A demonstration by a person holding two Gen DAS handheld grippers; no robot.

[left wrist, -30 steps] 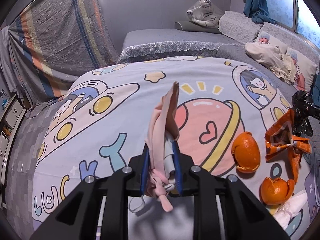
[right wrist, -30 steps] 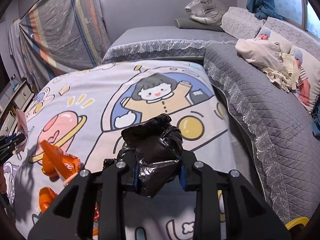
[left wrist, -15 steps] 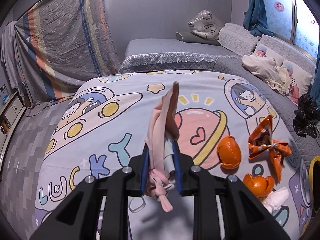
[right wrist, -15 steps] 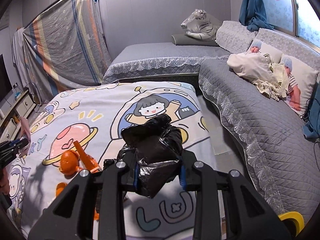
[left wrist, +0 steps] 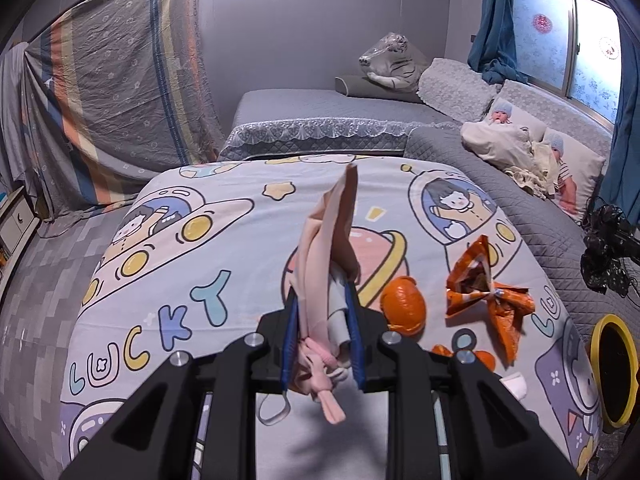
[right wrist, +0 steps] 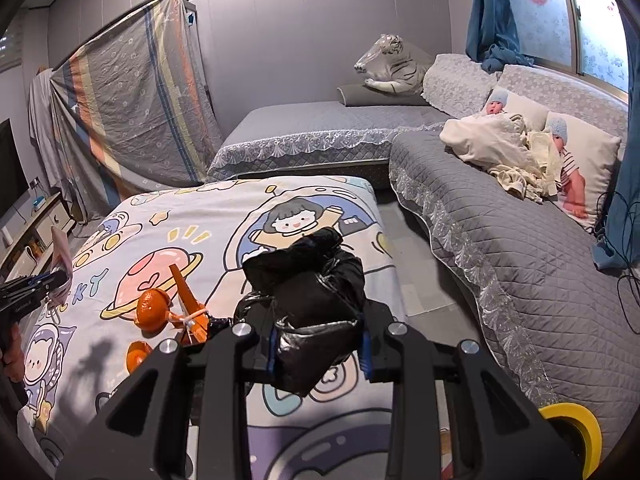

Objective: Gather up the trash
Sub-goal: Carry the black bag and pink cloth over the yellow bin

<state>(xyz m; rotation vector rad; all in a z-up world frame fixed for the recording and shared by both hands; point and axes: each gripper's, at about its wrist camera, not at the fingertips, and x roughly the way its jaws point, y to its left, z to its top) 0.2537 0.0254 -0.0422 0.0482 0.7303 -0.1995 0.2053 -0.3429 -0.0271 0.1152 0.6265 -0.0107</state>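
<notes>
We found the left gripper [left wrist: 322, 322] clamped on a pink mask [left wrist: 326, 256] at frame centre and the right gripper [right wrist: 318, 344] clamped on a black bag [right wrist: 308, 292], whose bunched mouth could, we judged, reject the mask.

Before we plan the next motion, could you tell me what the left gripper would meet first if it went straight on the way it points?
Probably the cartoon-print bedcover, near its pink planet; the left gripper, shut on a pink face mask, points there. Depth unclear.
</notes>
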